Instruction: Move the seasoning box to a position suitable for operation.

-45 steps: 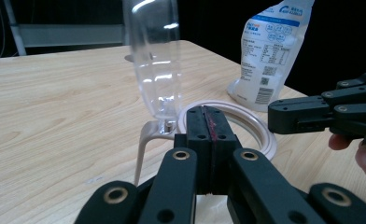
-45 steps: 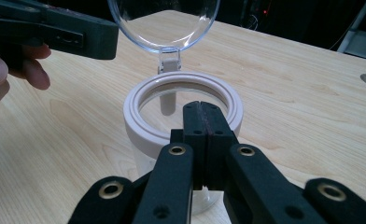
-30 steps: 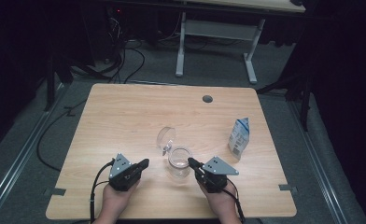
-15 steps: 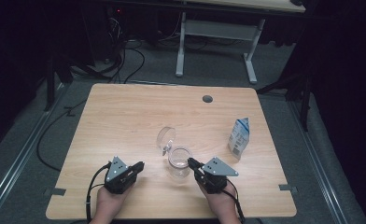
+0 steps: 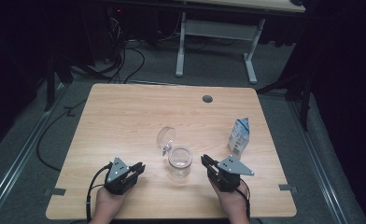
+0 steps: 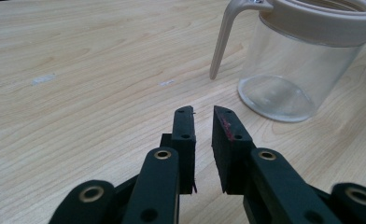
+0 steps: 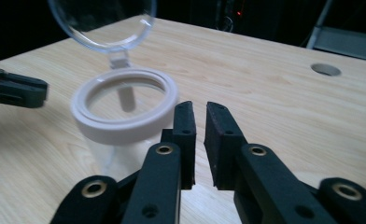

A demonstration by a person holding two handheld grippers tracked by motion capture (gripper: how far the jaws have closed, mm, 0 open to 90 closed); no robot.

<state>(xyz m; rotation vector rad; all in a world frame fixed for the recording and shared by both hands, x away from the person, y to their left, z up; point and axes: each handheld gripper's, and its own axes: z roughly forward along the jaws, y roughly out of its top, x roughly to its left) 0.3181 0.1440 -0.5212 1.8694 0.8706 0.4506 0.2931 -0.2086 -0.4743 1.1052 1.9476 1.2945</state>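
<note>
On the table, near its front edge: a clear jar (image 5: 179, 162) stands upright between the two grippers, its hinged lid (image 5: 165, 138) flipped up and back, the mouth uncovered.
Jar, close up: a pale ring (image 7: 125, 109) runs round the mouth, and a slim handle (image 6: 223, 39) hangs down one side; the inside looks empty.
Left gripper (image 5: 137, 169): low over the wood to the left of the jar, apart from it; its jaws have just been opening and now stand a narrow gap apart, with nothing between them.
Right gripper (image 5: 207, 164): just right of the jar and pointed at it, not touching; its jaws have also just been opening to a narrow gap, and nothing is between them.
Change from a second ago: both pairs of jaws were together then and are parted now; the right gripper has edged a little to the right, so more bare table shows between it and the jar. The jar and lid lie as they did.
Carton (image 5: 239, 136): upright to the right of the jar, beyond the right gripper, untouched.
Meaning for the work: both grippers look to be getting ready to grasp, most likely the jar or its lid. The gaps are still far too narrow for the jar's body; they would suit the handle or the lid's edge.
</note>
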